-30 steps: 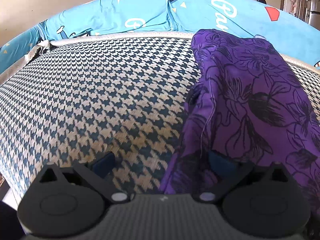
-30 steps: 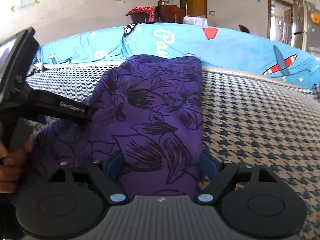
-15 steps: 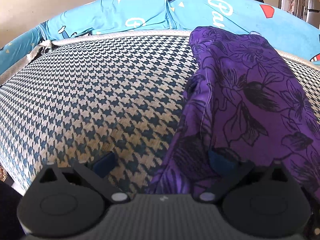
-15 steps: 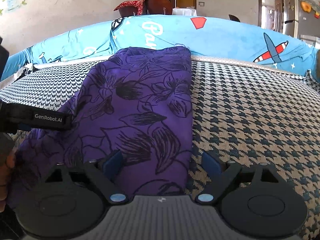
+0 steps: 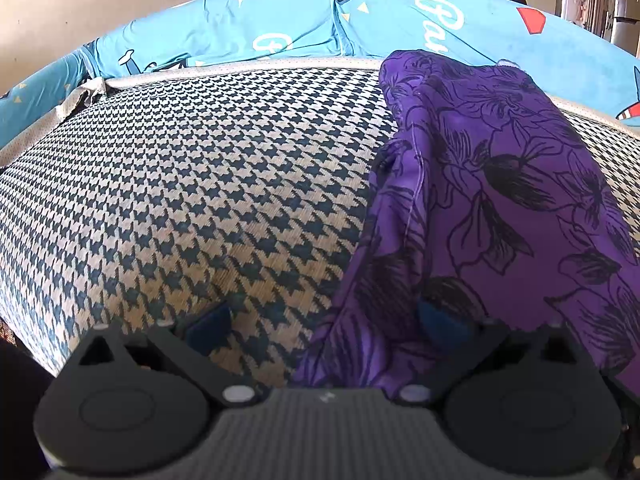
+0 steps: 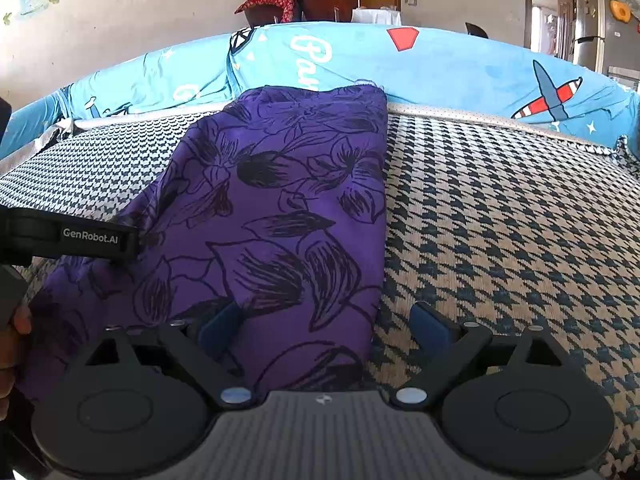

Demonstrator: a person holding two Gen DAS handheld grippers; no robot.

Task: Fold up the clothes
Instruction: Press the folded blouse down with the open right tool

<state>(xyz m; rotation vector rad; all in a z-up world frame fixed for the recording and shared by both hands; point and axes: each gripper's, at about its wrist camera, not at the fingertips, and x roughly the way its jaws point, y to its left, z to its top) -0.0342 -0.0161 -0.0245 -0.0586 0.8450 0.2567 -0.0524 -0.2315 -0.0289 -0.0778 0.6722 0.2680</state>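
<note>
A purple cloth (image 6: 280, 216) with black flower outlines lies lengthwise on a houndstooth mat (image 5: 180, 184), folded into a long strip that runs from the near edge toward the far edge. Its far end reaches the mat's pale border and just touches the blue sheet (image 6: 440, 68) behind it, which is printed with planes and lettering.

The left gripper (image 5: 324, 328) sits low at the near end of the cloth. Its fingers (image 5: 208, 328) are spread wide: the left one is over bare mat, while the right one is against the rumpled left edge of the cloth, partly buried in the folds. Whether that finger is under or merely beside the fabric is hard to say from this angle.

The right gripper (image 6: 328, 328) is also at the near end, on the cloth's right side. Its fingers (image 6: 430, 330) stand well apart and straddle the right edge of the cloth: the left finger lies over the purple fabric, the right one over bare mat. Nothing is clamped between either pair.

In the right wrist view the left gripper's black body, marked GenRobot.AI, reaches in from the left onto the cloth's left edge, and part of the hand (image 6: 12, 344) holding it shows at the frame's edge. Beyond the bed are a plain wall, a doorway and a dark chair (image 6: 320, 4) with a red cloth draped over it.
</note>
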